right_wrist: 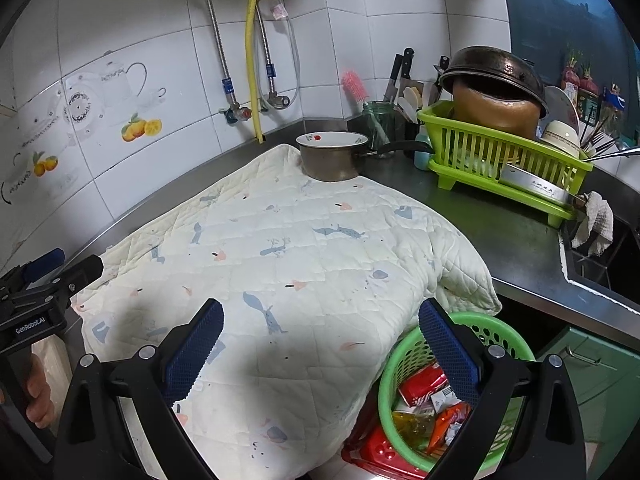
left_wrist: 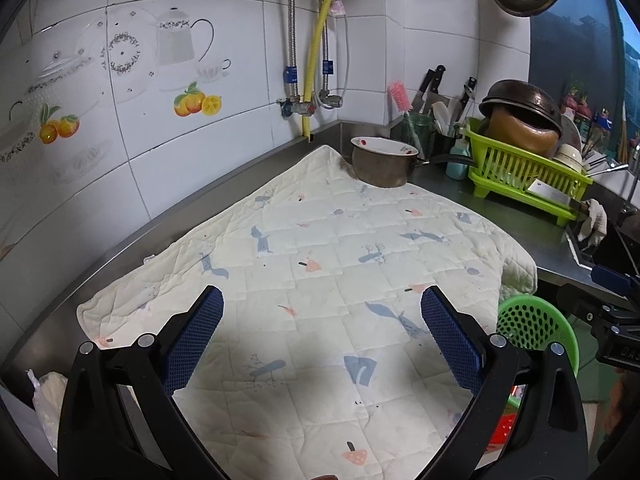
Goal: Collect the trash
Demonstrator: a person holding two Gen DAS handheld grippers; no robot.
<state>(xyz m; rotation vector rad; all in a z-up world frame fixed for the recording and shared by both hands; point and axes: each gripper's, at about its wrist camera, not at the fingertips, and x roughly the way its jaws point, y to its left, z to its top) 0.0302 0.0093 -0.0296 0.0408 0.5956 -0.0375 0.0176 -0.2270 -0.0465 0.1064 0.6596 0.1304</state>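
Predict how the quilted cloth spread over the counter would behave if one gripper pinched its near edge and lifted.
The quilted cloth would probably sag and fold, since its corner already droops limply over the counter edge above the green basket. It looks padded, so likely bulky yet light. The pot on its far corner might drag or tip.
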